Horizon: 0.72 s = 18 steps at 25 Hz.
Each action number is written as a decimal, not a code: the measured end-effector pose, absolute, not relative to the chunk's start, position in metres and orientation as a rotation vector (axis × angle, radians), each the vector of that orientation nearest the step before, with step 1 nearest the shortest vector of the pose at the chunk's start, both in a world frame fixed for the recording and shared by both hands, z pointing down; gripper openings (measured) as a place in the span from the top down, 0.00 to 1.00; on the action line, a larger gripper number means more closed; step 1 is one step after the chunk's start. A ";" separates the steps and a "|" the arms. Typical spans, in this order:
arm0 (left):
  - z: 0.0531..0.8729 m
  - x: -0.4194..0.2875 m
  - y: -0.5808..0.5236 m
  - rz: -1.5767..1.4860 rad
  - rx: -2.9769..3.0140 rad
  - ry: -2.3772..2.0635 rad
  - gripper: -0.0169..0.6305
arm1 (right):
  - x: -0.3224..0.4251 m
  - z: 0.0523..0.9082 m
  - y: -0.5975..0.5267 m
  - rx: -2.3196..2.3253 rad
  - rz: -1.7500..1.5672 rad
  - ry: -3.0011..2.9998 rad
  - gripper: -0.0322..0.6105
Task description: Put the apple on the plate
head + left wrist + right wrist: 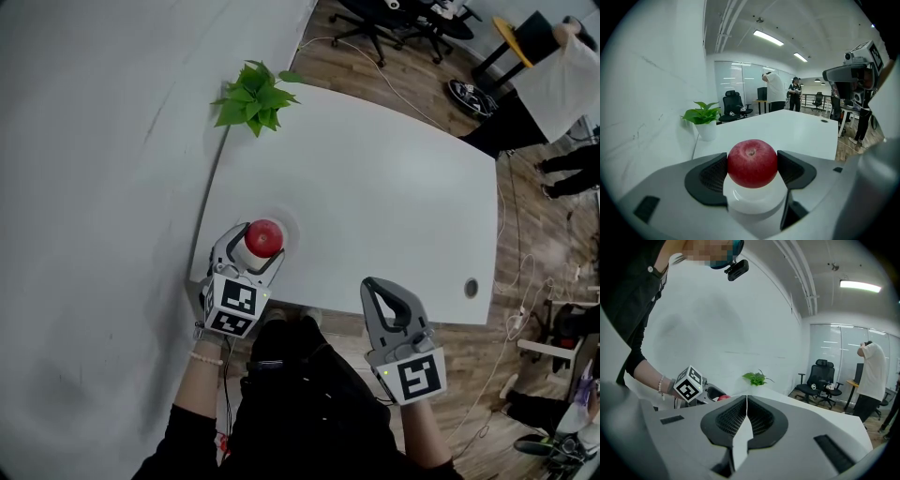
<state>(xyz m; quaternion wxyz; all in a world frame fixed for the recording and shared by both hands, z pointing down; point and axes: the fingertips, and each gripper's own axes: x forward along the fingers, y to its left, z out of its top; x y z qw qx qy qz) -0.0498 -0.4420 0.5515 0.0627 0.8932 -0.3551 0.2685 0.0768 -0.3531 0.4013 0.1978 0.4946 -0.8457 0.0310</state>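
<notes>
Nearest me, two hand-held grippers work at the front edge of one white table (375,187), each carrying one marker cube. On my right, the right gripper (379,287) hangs just off the table edge with its two jaws pressed together, nothing between them; the right gripper view shows the dark pads meeting along a single seam. On my left, the left gripper (251,253) has its two jaws clamped on the one red apple (264,237), a ribbed pad touching each side of the fruit, stem dimple facing up in the left gripper view. The apple sits directly over the one white plate (754,199), which lies on the table near its front left corner, just beside the wall; from here I cannot tell whether the fruit's underside touches the plate or is a shade above it. In the head view the plate's rim (290,228) shows as a pale ring around the apple. Off toward the table's right front edge I count one round cable hole (471,288). At the far left corner, well apart from the plate, stands one potted plant (253,98) in a white pot against the wall. Beyond the far end of the table the left gripper view shows one black office chair (733,105) and two people standing, one in a white top (776,91) and one in dark clothes (794,93).
</notes>
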 end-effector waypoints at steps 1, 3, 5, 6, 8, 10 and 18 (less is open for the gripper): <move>0.556 -0.051 -0.443 0.816 2.691 -1.070 0.44 | 0.076 0.403 -0.353 1.383 0.092 -2.365 0.89; 0.563 -0.052 -0.444 0.823 2.674 -1.068 0.44 | 0.072 0.407 -0.354 1.376 0.100 -2.366 0.89; 0.571 -0.053 -0.446 0.831 2.663 -1.063 0.44 | 0.068 0.409 -0.355 1.364 0.104 -2.370 0.89; 0.575 -0.053 -0.447 0.840 2.660 -1.059 0.44 | 0.066 0.411 -0.355 1.359 0.107 -2.371 0.89; 0.582 -0.053 -0.448 0.856 2.657 -1.051 0.44 | 0.062 0.414 -0.355 1.349 0.117 -2.372 0.89; 0.587 -0.052 -0.448 0.864 2.654 -1.044 0.44 | 0.060 0.416 -0.354 1.341 0.129 -2.369 0.89; 0.604 -0.048 -0.453 0.895 2.667 -1.037 0.44 | 0.055 0.429 -0.352 1.332 0.165 -2.353 0.89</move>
